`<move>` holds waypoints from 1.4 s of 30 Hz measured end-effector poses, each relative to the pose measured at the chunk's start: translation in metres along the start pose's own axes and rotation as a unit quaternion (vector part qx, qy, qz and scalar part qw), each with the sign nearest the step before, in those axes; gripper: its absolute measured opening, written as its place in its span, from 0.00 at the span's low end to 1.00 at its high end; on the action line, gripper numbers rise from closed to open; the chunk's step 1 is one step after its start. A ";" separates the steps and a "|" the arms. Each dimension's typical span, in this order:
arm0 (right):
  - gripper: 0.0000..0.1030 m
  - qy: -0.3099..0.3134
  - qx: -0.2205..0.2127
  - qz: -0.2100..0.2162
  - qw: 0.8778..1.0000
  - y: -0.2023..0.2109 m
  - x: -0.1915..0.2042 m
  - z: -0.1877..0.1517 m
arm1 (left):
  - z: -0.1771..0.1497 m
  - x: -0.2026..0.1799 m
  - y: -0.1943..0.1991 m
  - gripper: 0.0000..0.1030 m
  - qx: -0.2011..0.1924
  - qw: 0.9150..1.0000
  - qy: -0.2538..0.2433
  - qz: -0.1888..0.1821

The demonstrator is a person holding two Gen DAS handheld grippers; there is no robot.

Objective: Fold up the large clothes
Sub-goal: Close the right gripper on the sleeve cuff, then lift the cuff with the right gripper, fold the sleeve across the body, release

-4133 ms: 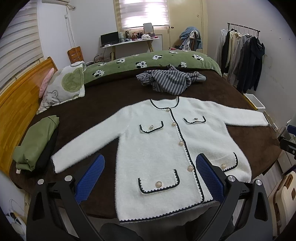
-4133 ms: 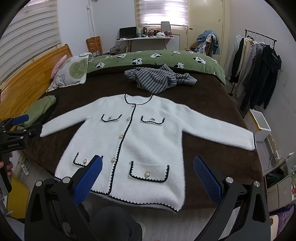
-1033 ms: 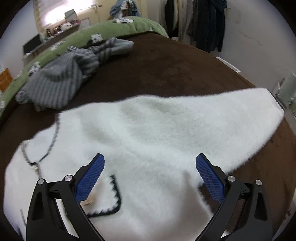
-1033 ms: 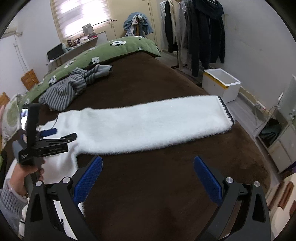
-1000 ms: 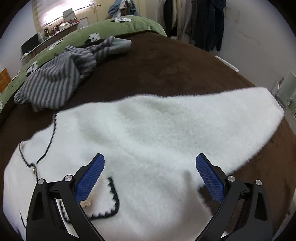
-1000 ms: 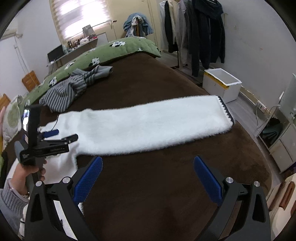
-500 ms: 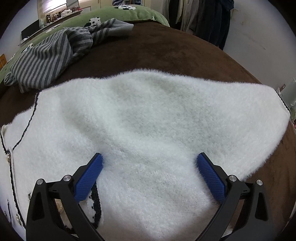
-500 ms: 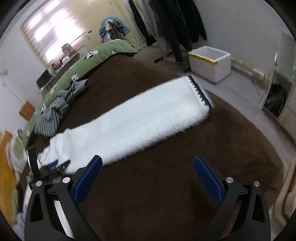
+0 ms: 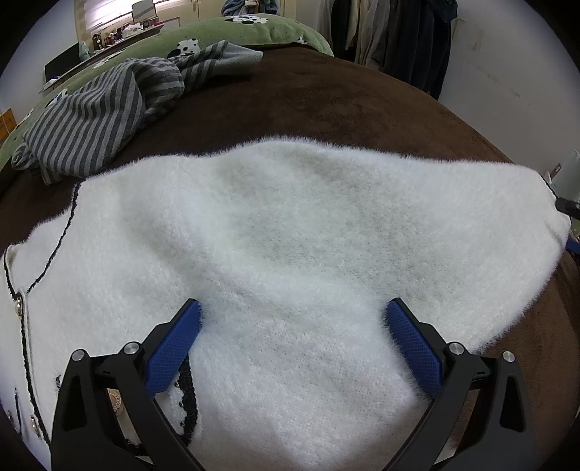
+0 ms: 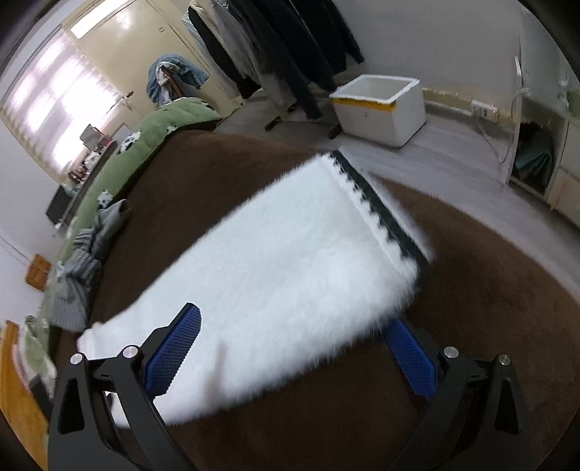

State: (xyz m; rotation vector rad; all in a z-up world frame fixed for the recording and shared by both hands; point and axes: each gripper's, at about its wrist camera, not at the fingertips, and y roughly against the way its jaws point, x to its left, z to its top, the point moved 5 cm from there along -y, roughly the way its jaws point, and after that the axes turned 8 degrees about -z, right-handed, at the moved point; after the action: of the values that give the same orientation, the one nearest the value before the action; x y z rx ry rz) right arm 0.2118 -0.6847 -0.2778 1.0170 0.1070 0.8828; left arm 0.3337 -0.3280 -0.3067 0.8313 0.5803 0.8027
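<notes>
The white fluffy cardigan [image 9: 297, 232] lay flat on the brown bed cover [image 9: 326, 105], front side up, and its black trim with small gold buttons was visible at the left edge of the left wrist view. The left gripper [image 9: 293, 322] was low over the shoulder area of the cardigan, where the sleeve joins the body. Its two blue fingers [image 9: 174, 344] stood wide apart, with the tips touching or nearly touching the fuzzy fabric, and nothing was held between them.

The right gripper [image 10: 290, 326] was over the sleeve [image 10: 290, 261] of the same cardigan, near the cuff [image 10: 380, 210] with the black zigzag border. Its fingers were also spread wide. The left finger [image 10: 174, 347] was above the white fabric, and the tip of the right finger [image 10: 409, 351] was partly hidden under the fuzzy edge of the sleeve. This view was a little blurred.

Behind the cardigan, a grey striped garment [image 9: 101, 108] lay crumpled on the bed cover, close to a green blanket [image 9: 235, 29] with black and white spots. On the floor beside the bed stood a white foam box [image 10: 380, 108], and dark clothes [image 10: 290, 43] hung on a rack near it.
</notes>
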 end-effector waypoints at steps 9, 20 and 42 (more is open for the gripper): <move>0.31 0.017 -0.050 -0.080 0.995 -0.007 -0.004 0.009 | -0.002 -0.001 0.000 0.95 -0.006 1.000 -0.004 0.012; 0.08 0.069 -0.080 -0.048 0.993 0.018 0.025 0.023 | -0.001 0.000 -0.001 0.95 -0.005 1.000 -0.005 0.012; 0.09 0.249 -0.198 0.082 0.945 0.177 0.248 -0.008 | 0.003 0.014 0.044 0.94 -0.027 0.999 0.007 0.032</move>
State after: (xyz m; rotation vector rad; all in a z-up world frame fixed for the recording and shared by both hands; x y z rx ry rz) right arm 0.2676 -0.4695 -0.0692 0.4156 0.2612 1.2451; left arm 0.3268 -0.2990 -0.2711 0.7983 0.5449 0.8796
